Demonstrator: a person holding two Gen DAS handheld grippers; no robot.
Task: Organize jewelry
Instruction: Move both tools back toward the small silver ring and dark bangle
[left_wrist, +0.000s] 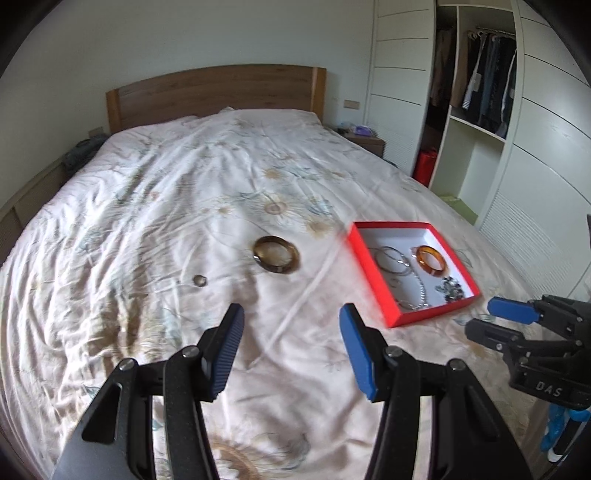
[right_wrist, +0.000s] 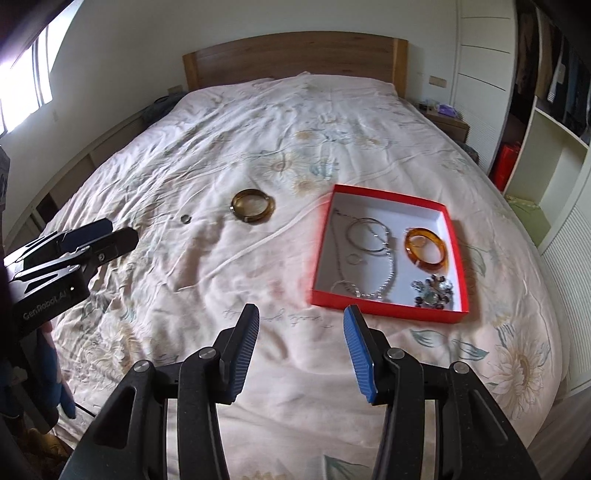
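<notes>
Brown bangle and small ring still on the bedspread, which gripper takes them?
Left. The left gripper stands open and empty, pointing at the brown bangle and small ring. The right gripper sits nearer the red box.

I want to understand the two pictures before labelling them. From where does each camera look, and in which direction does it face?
Left wrist: sits on the left gripper, facing down the bed to the headboard; its open fingers show, right gripper at right edge.
Right wrist: sits on the right gripper, same direction; its open fingers show, left gripper at left edge.
Shared: red box, brown bangle, small ring.
</notes>
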